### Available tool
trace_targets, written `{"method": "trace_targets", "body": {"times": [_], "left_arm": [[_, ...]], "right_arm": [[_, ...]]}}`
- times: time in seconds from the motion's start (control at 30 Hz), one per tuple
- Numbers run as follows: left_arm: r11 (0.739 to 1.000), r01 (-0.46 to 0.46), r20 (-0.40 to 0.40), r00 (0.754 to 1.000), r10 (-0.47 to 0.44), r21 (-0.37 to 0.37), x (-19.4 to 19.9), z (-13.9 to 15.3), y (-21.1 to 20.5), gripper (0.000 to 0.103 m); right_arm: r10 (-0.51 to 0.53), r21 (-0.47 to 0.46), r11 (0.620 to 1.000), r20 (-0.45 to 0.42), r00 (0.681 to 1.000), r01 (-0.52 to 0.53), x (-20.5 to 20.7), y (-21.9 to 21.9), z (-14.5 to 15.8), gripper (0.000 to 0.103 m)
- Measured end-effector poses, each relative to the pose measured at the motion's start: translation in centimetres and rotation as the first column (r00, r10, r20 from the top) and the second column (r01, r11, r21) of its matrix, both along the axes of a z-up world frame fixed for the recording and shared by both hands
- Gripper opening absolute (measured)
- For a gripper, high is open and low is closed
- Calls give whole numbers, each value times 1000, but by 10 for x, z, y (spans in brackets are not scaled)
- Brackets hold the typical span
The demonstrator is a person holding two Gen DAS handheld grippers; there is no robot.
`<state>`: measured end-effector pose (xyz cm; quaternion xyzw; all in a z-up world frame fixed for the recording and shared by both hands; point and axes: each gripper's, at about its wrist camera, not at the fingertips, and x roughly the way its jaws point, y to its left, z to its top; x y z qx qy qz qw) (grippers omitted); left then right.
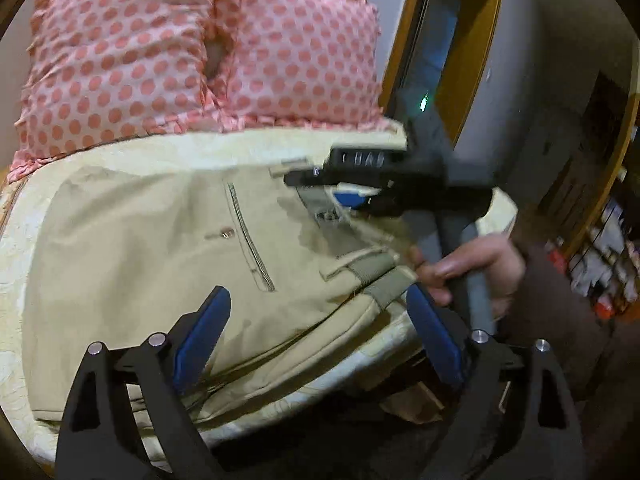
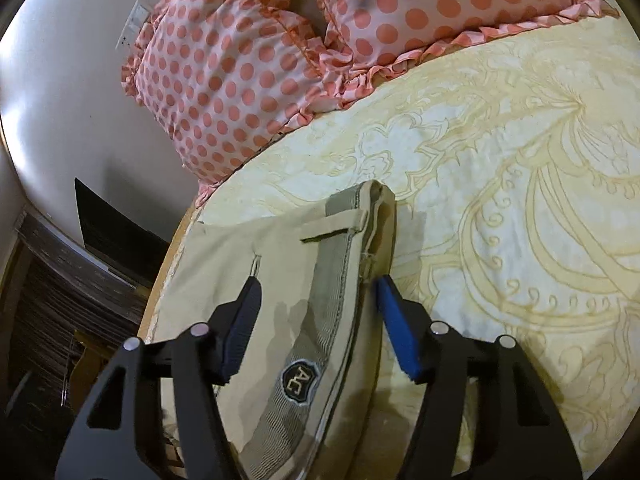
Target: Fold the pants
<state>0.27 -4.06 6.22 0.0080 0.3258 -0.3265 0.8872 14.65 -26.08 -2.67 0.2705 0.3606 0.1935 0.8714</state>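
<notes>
Beige pants (image 1: 160, 248) lie on a bed, back side up, with a buttoned welt pocket (image 1: 248, 236) showing. My left gripper (image 1: 320, 304) is open and hovers over the waistband end of the pants, holding nothing. My right gripper (image 1: 320, 178) shows in the left wrist view over the far waistband; a hand (image 1: 468, 268) holds its handle. In the right wrist view my right gripper (image 2: 318, 292) is open and straddles the grey-lined waistband (image 2: 328, 300) with its dark label (image 2: 299, 381) and a belt loop (image 2: 336, 227).
Two pink polka-dot pillows (image 1: 160, 52) lie at the head of the bed, also in the right wrist view (image 2: 280, 40). The sheet (image 2: 500, 200) is cream with a yellow pattern. A wall (image 2: 60, 100) is on the left, shelves (image 1: 600, 240) on the right.
</notes>
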Motion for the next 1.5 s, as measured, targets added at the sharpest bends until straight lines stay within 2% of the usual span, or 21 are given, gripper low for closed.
{"method": "trace_targets", "body": {"times": [0.07,0.13,0.23,0.27,0.3,0.37,0.43,0.53,0.7,0.73,0.77,0.8,0.83,0.87,0.97,1.13,1.23,1.3,1.37,1.43,1.5], "left_arm": [[999,-39,27,999,39,-20,3,10,17,91],[988,-151,63,987,151,0,15,20,45,91],[940,-342,33,939,341,17,55,26,94,91],[916,-401,-15,916,401,10,74,25,116,91],[907,-422,-48,906,421,0,88,23,128,91],[903,-428,-120,898,424,-12,116,15,148,91],[908,-419,-231,884,407,-1,152,-4,162,90],[921,-386,-356,868,345,-50,180,-25,173,83],[931,-346,-454,852,261,-114,201,-40,175,74],[931,-342,-452,855,253,-125,200,-40,174,66],[932,-336,-462,854,240,-138,202,-42,174,47],[928,-349,-479,842,249,-132,206,-45,175,39],[925,-356,-483,838,255,-130,209,-45,177,20],[927,-352,-488,837,248,-132,213,-46,177,12],[931,-342,-480,843,244,-127,225,-36,173,7],[924,-373,-349,880,323,-85,271,-11,145,7],[908,-418,-280,874,398,-14,301,-12,124,9],[900,-432,-284,857,430,59,305,-14,117,10],[885,-459,-224,856,466,85,289,-7,122,13],[886,-460,-160,871,464,69,268,4,128,13],[920,-391,-163,910,381,-34,241,13,130,13]], "right_arm": [[-1,-13,1000,-2,1000,1,2,-1,-1,60],[2,-25,1000,-1,1000,-2,5,0,0,61],[30,-102,994,12,999,-28,9,12,3,58],[61,-121,991,-3,998,-61,11,17,2,24],[84,-109,991,-5,996,-84,11,19,2,16],[81,-95,992,-20,997,-82,16,15,0,17],[72,-65,995,-47,996,-75,21,12,-4,27],[94,-76,992,-33,995,-96,22,14,-2,19],[110,-45,993,-22,994,-111,22,11,-3,14],[111,-33,993,-24,994,-112,23,10,-3,14],[110,-15,994,-26,994,-110,24,8,-3,13],[109,3,994,-29,994,-109,26,6,-1,12],[111,15,994,-27,993,-111,29,5,2,12],[115,20,993,-24,993,-115,33,4,7,11],[105,-14,994,-2,994,-105,53,3,23,11],[3,-50,999,52,999,-1,105,-10,44,11],[-57,-150,987,37,998,62,128,-11,40,17],[-114,-248,963,-12,993,108,127,-14,37,37],[-152,-259,952,64,986,163,104,-23,48,53],[-143,-224,959,134,981,170,83,-26,60,60],[-24,-136,990,152,988,45,67,-17,65,69]]}}
